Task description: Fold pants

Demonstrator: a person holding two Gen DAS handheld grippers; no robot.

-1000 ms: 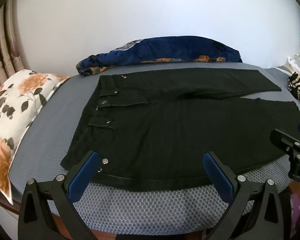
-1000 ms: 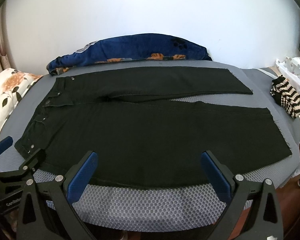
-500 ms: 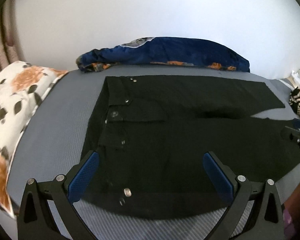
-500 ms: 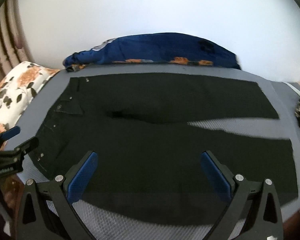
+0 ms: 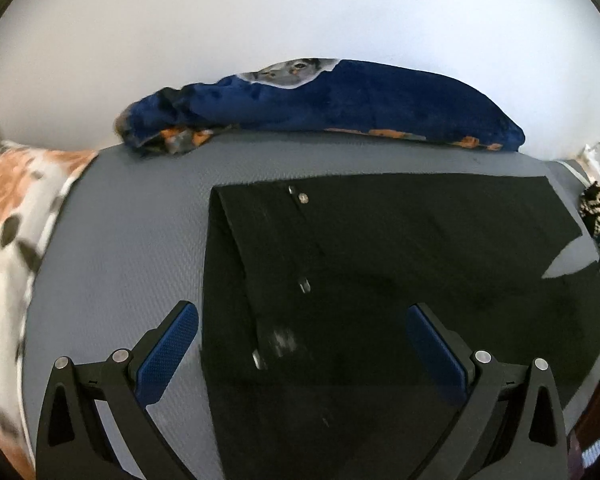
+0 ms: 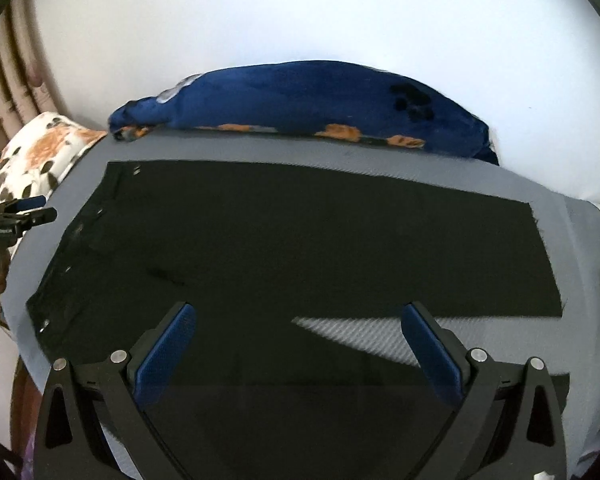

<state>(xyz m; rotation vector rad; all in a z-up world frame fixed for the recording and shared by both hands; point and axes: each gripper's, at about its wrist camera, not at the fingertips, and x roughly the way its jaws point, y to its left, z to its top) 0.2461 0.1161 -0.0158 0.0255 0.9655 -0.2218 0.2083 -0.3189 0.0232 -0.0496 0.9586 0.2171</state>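
Observation:
Black pants lie flat on a grey mattress, waistband to the left with metal buttons, legs running right. My left gripper hovers open over the waistband end, nothing between its blue pads. In the right wrist view the pants spread across the bed, with a wedge of grey mattress showing between the two legs. My right gripper hangs open above the near leg. The left gripper shows at the left edge there.
A blue blanket with orange print lies along the back by the white wall. A floral pillow sits at the left. A striped black-and-white knit item rests at the right edge of the bed.
Both grippers have moved forward and higher over the bed, so the pants fill more of each view. Neither gripper has taken hold of anything.

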